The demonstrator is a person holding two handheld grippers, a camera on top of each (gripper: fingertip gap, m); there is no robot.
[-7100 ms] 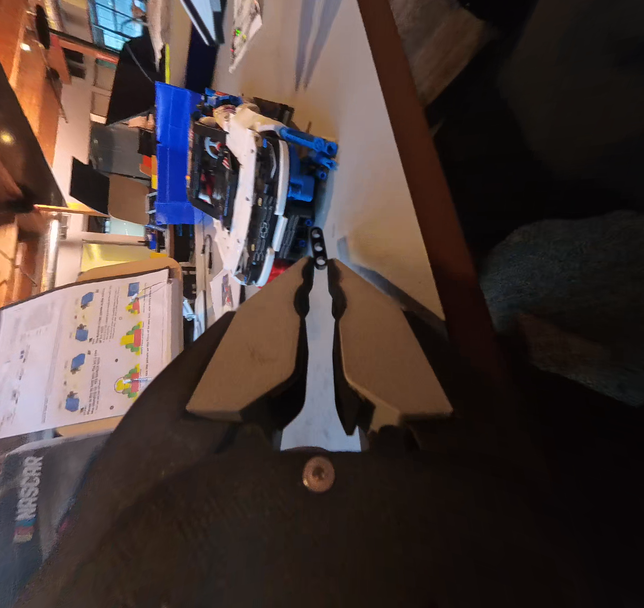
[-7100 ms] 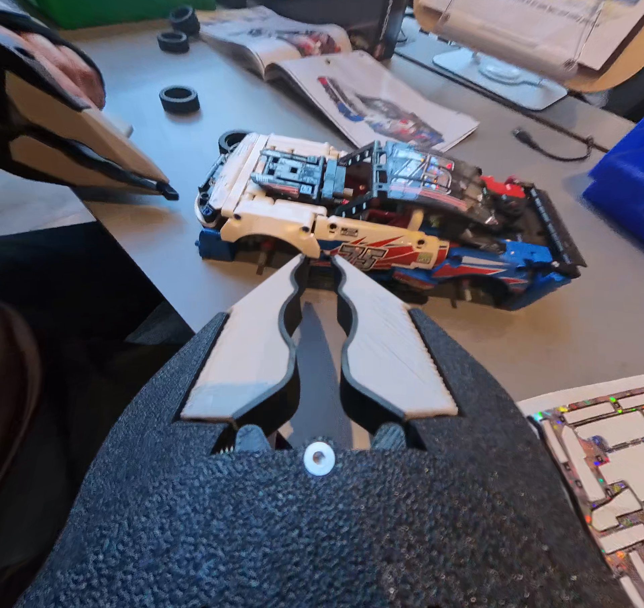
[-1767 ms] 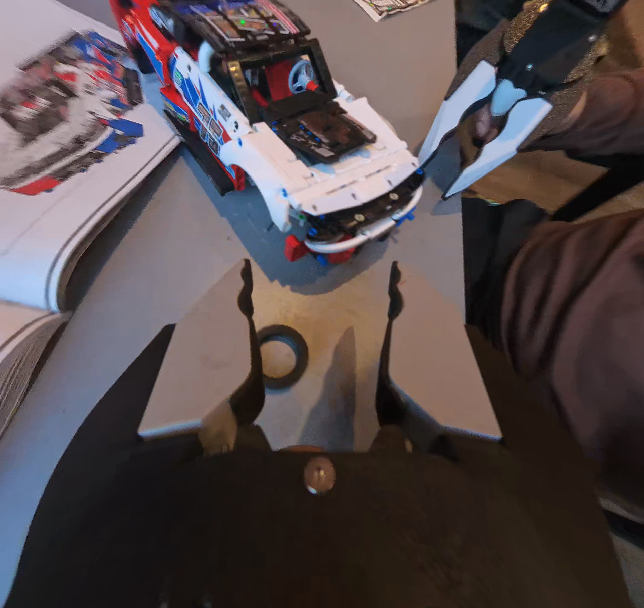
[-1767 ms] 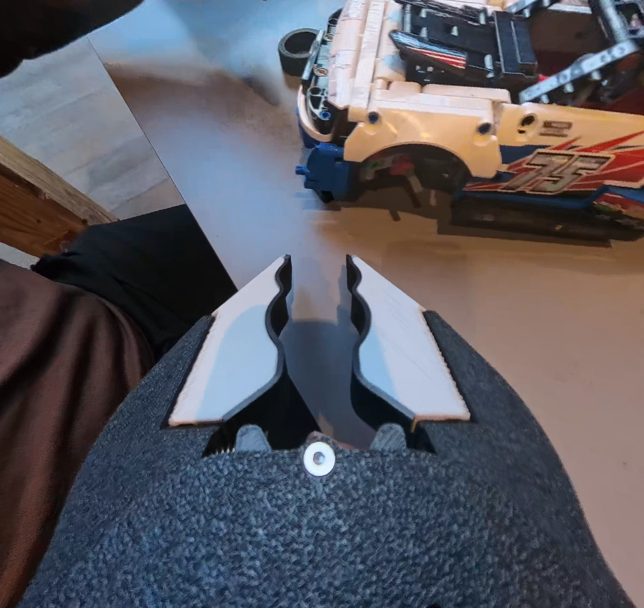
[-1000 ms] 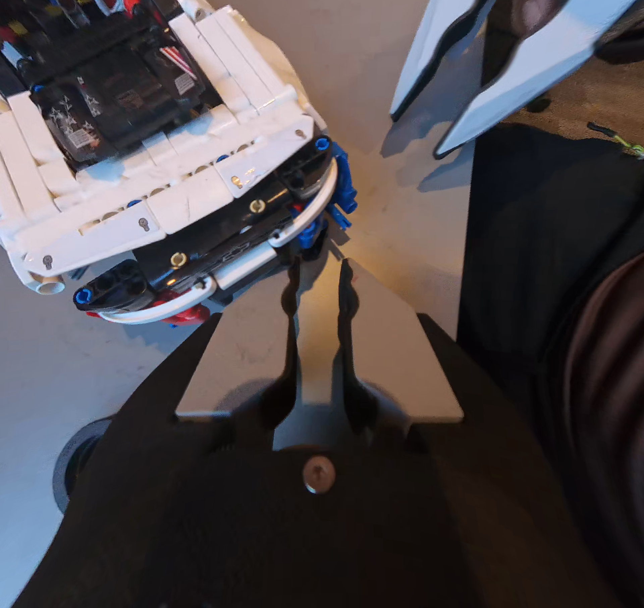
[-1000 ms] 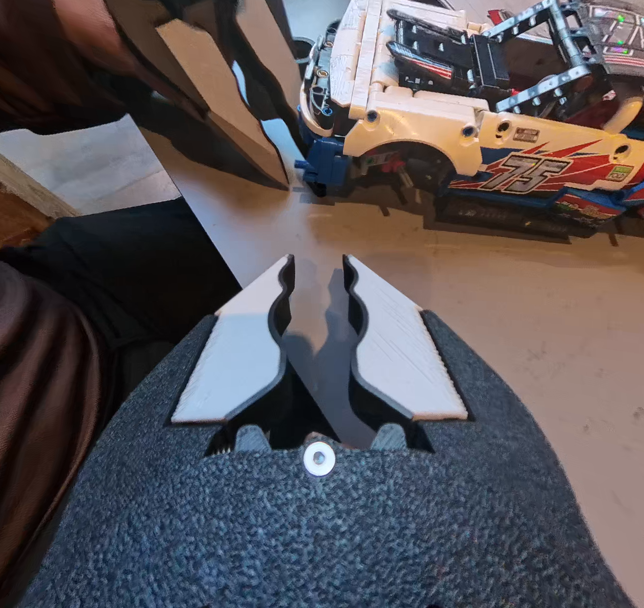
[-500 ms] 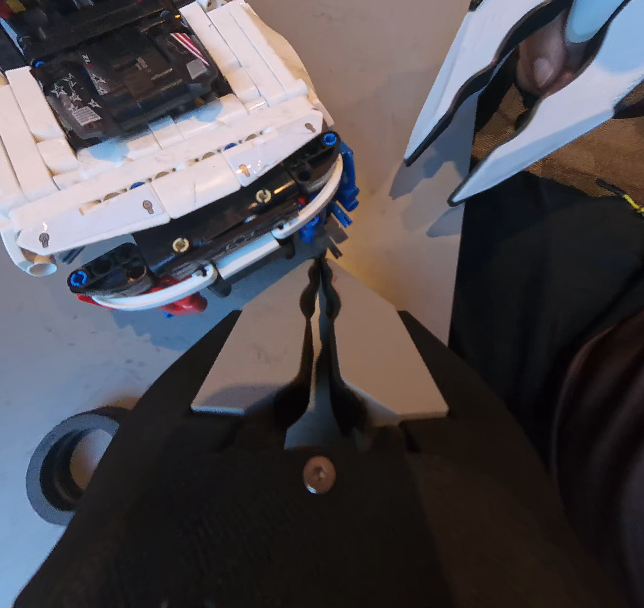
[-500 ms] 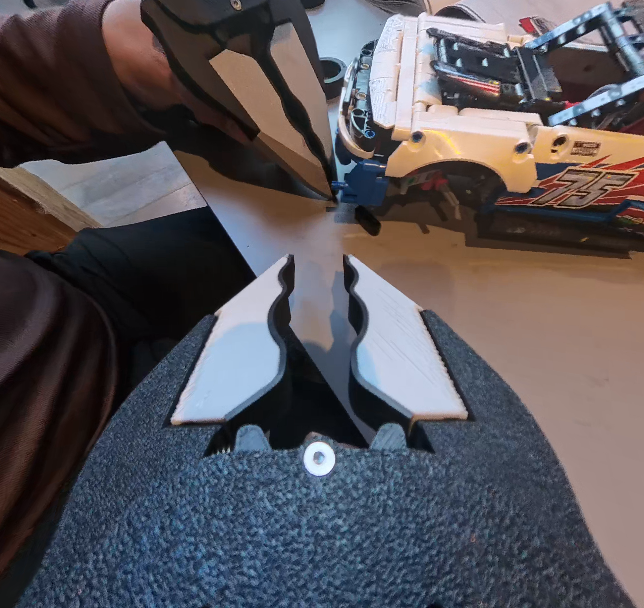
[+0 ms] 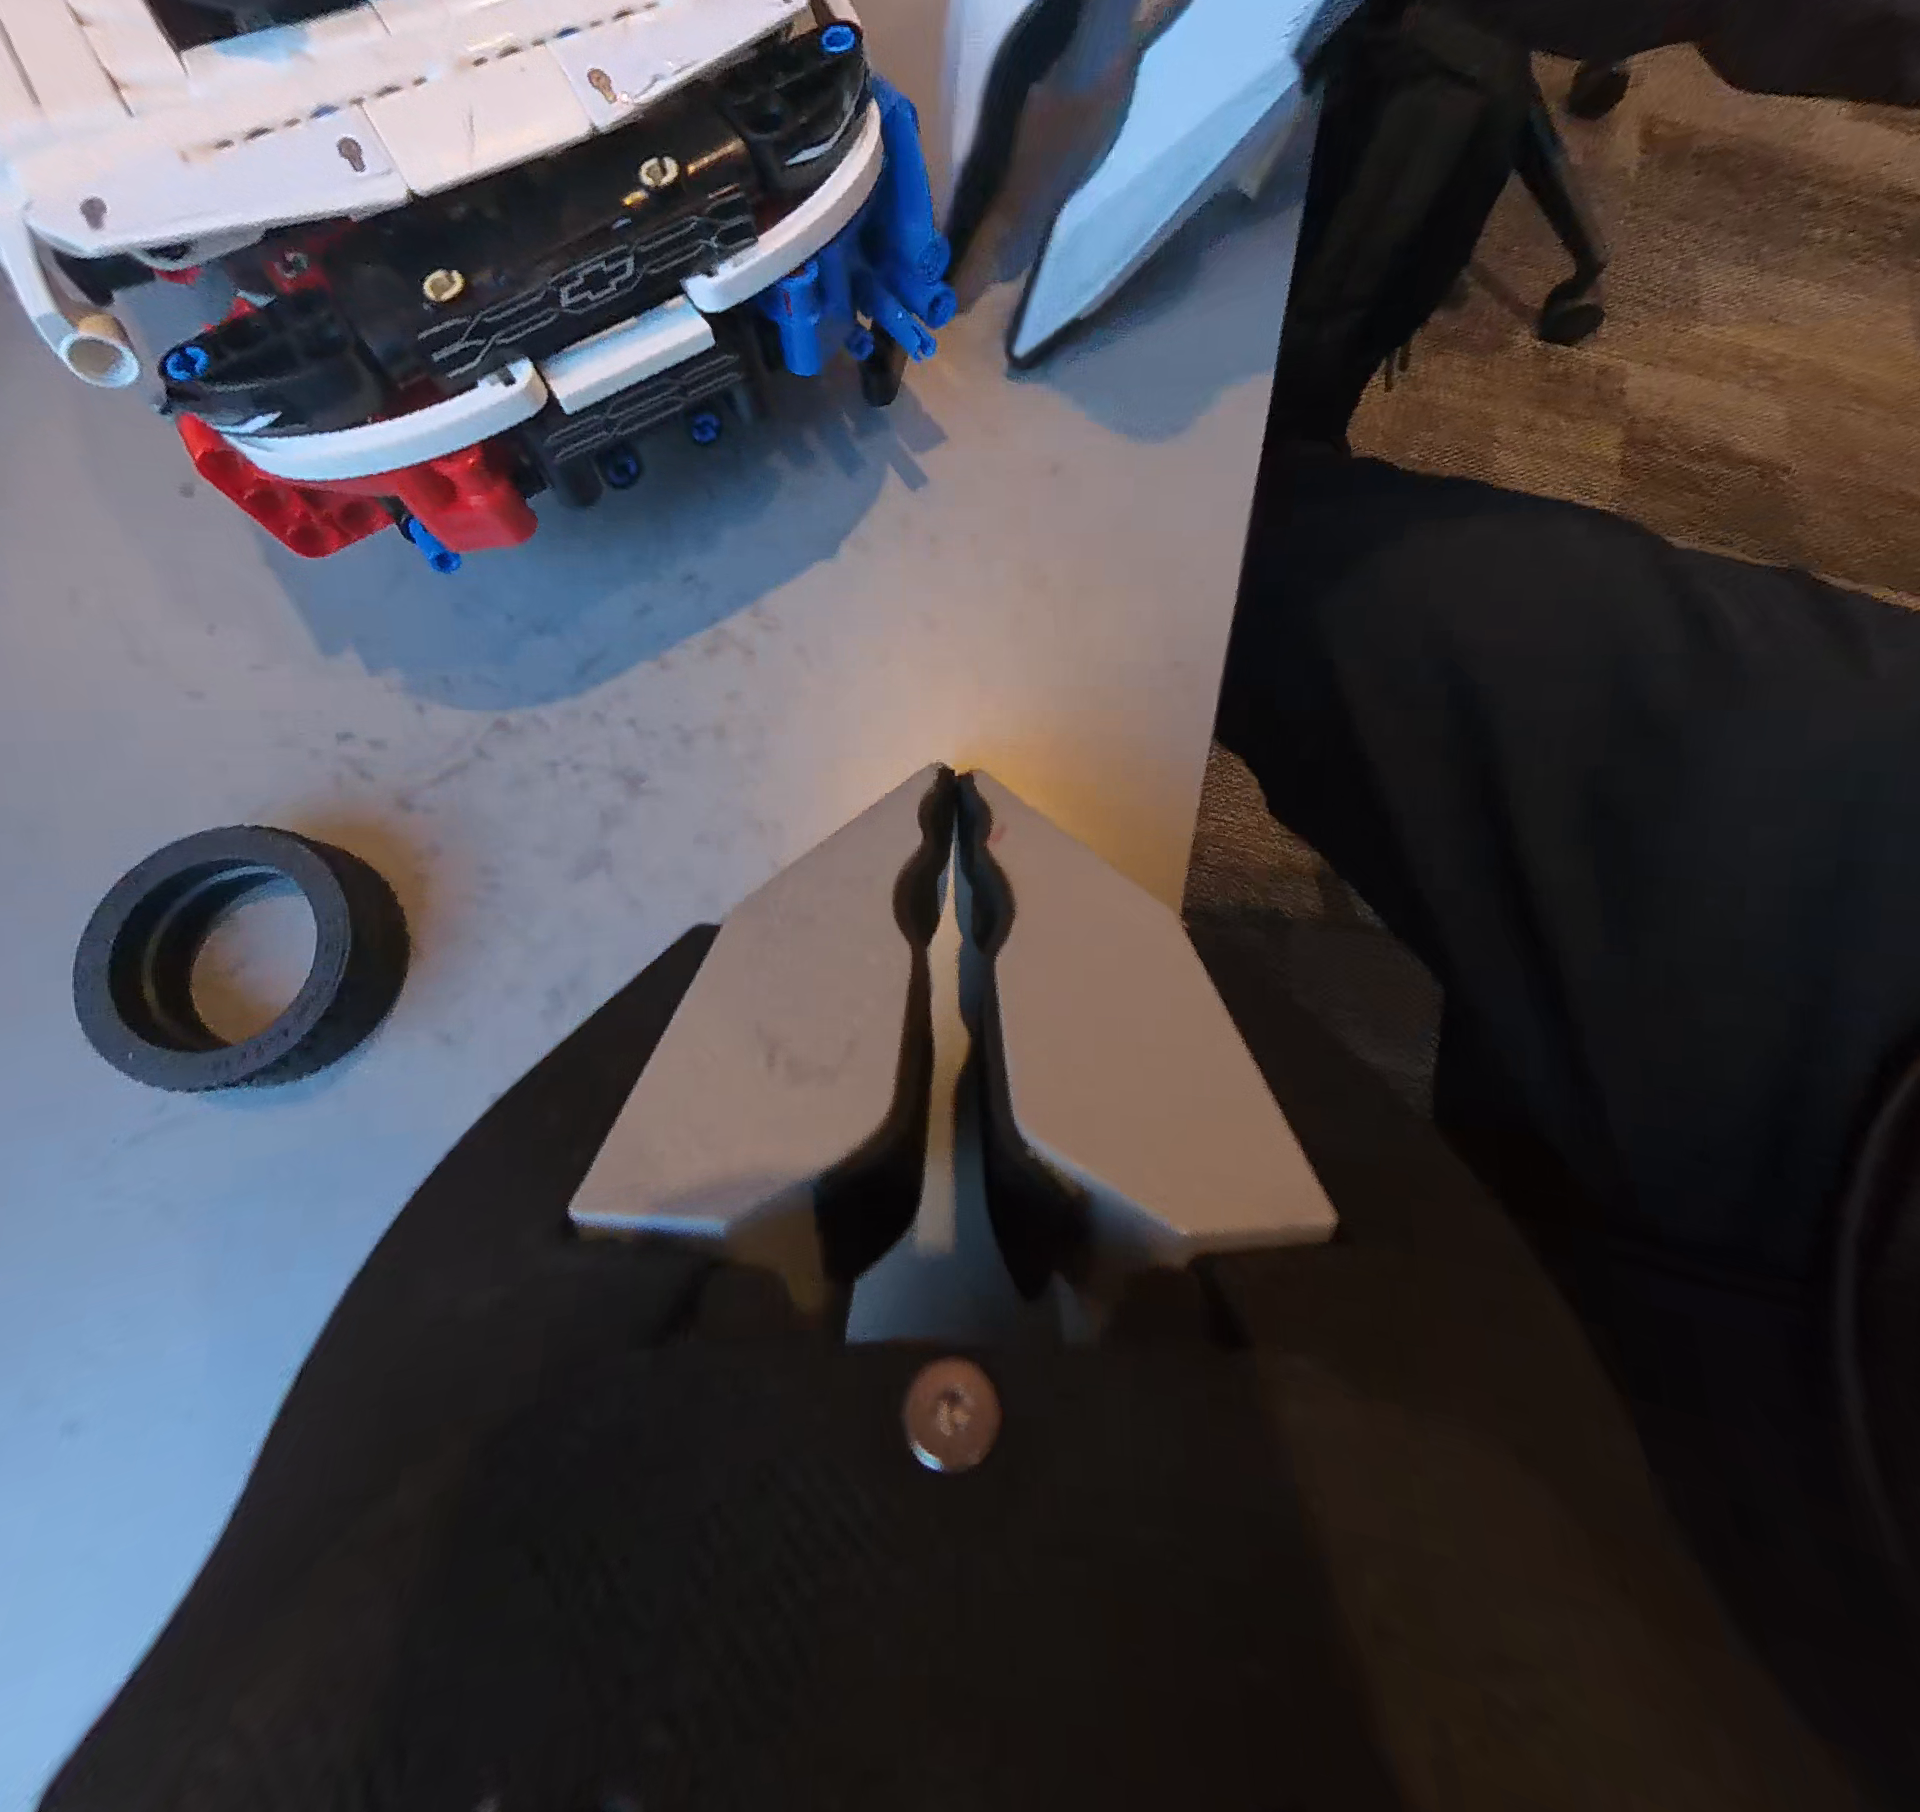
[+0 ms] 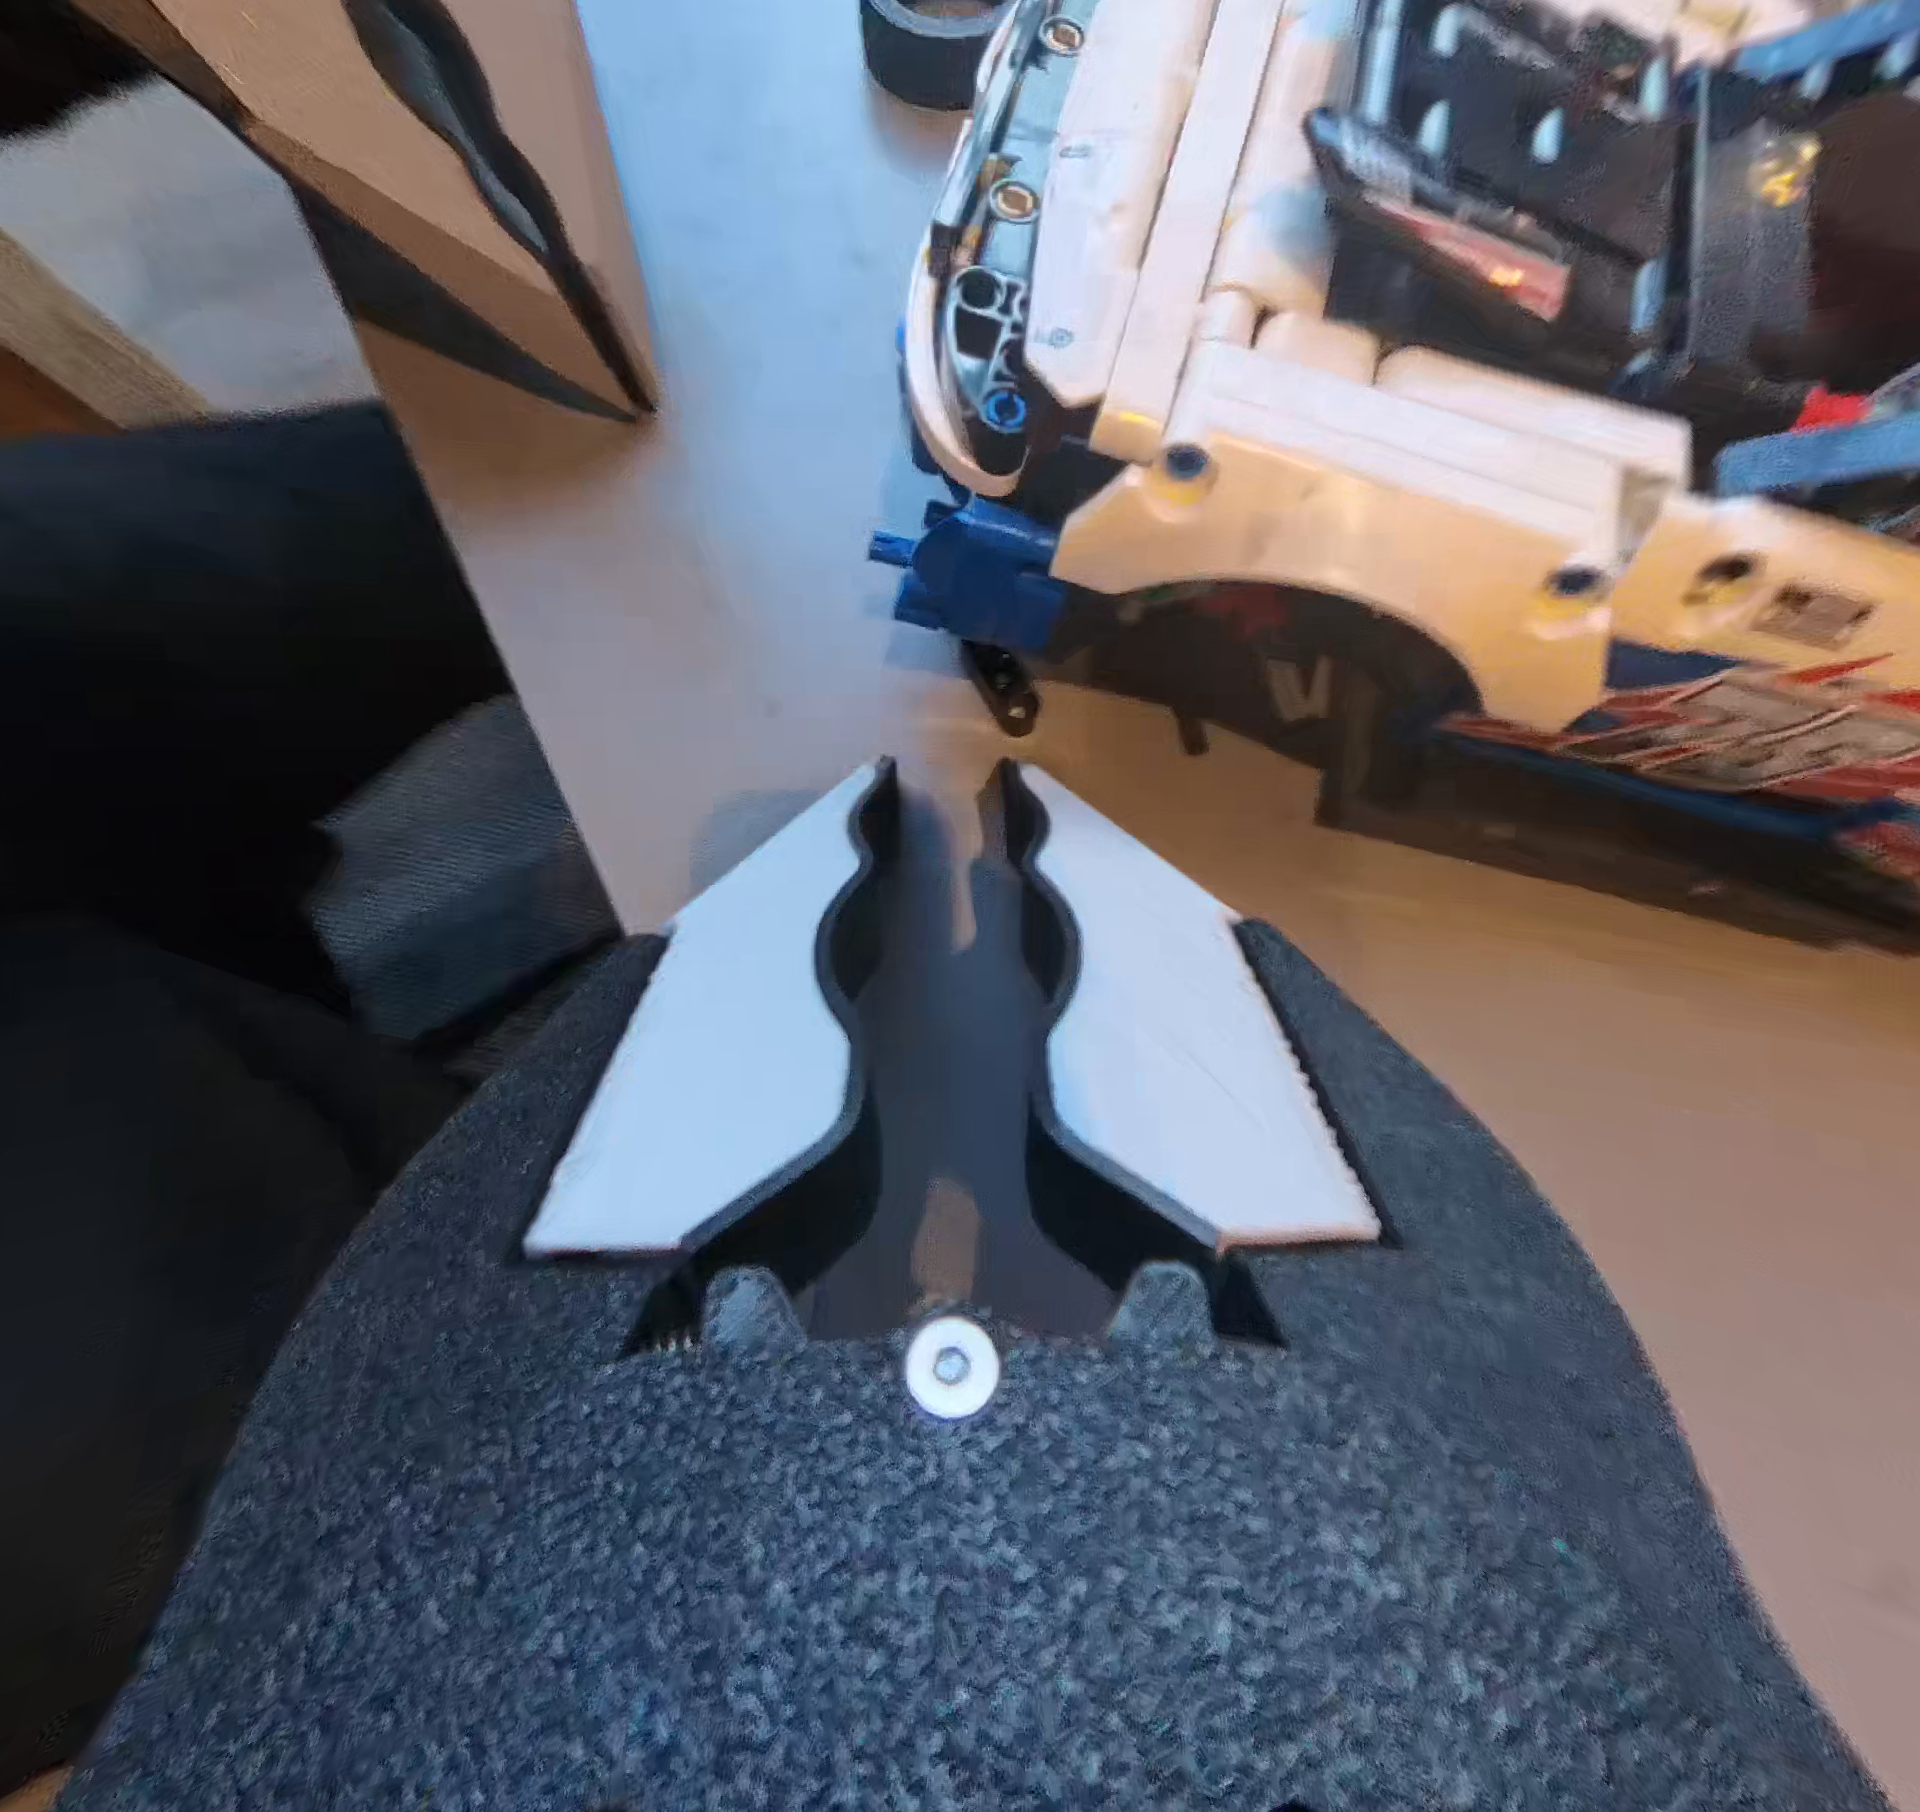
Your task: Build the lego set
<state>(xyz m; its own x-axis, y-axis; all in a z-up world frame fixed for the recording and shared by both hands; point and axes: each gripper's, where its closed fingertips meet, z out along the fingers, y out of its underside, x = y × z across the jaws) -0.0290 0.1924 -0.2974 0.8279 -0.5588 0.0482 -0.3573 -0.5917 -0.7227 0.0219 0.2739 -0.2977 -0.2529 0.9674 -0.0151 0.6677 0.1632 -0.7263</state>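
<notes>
The white, blue and red lego car [image 9: 468, 131] stands on the grey table [image 9: 727, 682] with its front end toward me. A small black beam [image 10: 1003, 687] hangs under the blue corner block [image 10: 977, 578] at the car's front; it also shows in the left wrist view [image 9: 883, 380]. My left gripper [image 9: 948, 775] is shut and empty, a short way back from the car near the table edge. My right gripper [image 10: 940, 775] is open and empty, its tips just short of the black beam. It shows beside the blue corner in the left wrist view [image 9: 992, 302].
A loose black tyre [image 9: 239, 973] lies on the table left of my left gripper, also seen past the car's nose [image 10: 945, 6]. The table edge [image 9: 1231, 619] runs close on the right, with a person's dark trousers [image 9: 1558, 827] beyond. The left gripper [image 10: 629, 396] is at upper left. The gap from one gripper's tips to the other's is roughly 11 centimeters.
My left gripper has drawn back from the car's blue front corner and stays shut, with nothing in it. My right gripper has moved in close to that corner and the black beam.
</notes>
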